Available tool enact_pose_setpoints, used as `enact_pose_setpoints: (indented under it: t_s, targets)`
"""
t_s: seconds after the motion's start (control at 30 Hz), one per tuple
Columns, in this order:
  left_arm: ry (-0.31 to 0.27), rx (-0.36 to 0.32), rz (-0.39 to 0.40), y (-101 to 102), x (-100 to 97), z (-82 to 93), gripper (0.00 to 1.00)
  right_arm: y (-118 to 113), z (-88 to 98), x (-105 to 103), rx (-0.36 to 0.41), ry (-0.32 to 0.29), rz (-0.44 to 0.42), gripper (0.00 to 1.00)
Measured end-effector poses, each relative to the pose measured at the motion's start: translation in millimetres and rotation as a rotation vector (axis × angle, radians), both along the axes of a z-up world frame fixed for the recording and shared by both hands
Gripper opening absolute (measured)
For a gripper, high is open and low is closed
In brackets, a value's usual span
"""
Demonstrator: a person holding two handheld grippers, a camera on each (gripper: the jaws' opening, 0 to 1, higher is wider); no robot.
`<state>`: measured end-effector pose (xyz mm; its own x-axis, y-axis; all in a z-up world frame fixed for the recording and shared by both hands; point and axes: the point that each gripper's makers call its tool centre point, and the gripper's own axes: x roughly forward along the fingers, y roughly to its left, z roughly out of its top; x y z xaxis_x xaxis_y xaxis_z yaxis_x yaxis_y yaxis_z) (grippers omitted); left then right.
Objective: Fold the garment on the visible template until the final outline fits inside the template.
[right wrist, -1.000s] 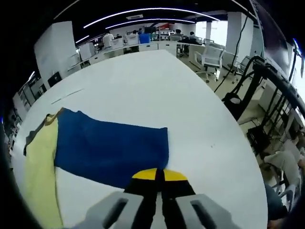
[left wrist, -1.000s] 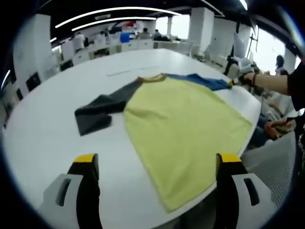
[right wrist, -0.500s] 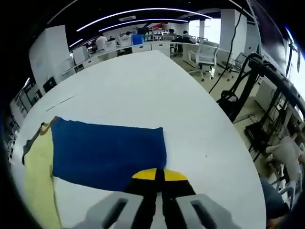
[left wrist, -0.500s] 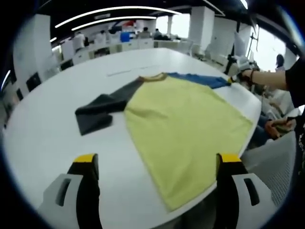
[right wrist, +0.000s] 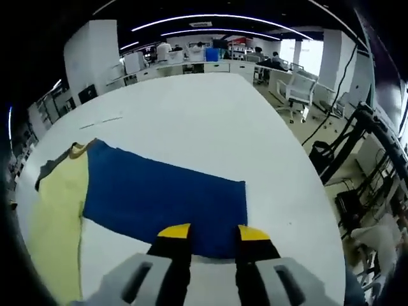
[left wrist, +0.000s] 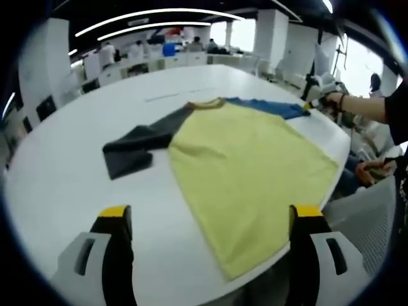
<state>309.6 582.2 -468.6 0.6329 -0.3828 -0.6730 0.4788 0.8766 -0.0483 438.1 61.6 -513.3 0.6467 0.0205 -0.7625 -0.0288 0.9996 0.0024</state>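
Note:
A T-shirt lies flat on the white table (left wrist: 57,172). It has a yellow body (left wrist: 248,166), a dark grey sleeve (left wrist: 131,150) and a blue sleeve (left wrist: 271,107). My left gripper (left wrist: 210,213) is open near the table's front edge, short of the shirt's hem. In the right gripper view the blue sleeve (right wrist: 159,197) is spread flat beside the yellow body (right wrist: 57,217). My right gripper (right wrist: 213,233) is open, its yellow fingertips (right wrist: 173,231) over the sleeve's cuff edge. That right gripper (left wrist: 313,104) is also seen at the sleeve's end in the left gripper view.
A faint thin line (left wrist: 162,97) marks the table beyond the collar. A person's arm (left wrist: 363,109) reaches in from the right. The table edge (right wrist: 319,210) runs close to the cuff, with a black stand (right wrist: 366,137), cables and an office chair (right wrist: 298,86) past it. Desks and people fill the back.
My right gripper was shut at the blue sleeve's cuff and has opened; the sleeve now lies flat. The left gripper and the shirt's body have barely shifted.

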Motion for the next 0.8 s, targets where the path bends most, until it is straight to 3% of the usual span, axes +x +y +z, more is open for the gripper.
enact_pose_setpoints:
  t_s: [0.13, 0.33, 0.57, 0.8]
  targets:
    - [-0.001, -0.003, 0.004, 0.3, -0.8, 0.5, 0.99, 2.9, -8.8, -5.2, -0.059, 0.039, 0.070, 0.23]
    - [-0.002, -0.006, 0.010, 1.3, -1.1, 1.0, 0.98, 0.3, -11.2, -6.5, -0.095, 0.053, 0.101, 0.17]
    - [-0.012, -0.014, 0.001, -1.1, -0.9, 2.2, 0.96, 1.1, -13.6, -6.4, -0.039, 0.060, 0.066, 0.09]
    - [-0.022, -0.016, -0.010, -2.4, 0.1, 5.0, 0.96, 0.6, -13.5, -6.9, -0.037, 0.069, 0.062, 0.06]
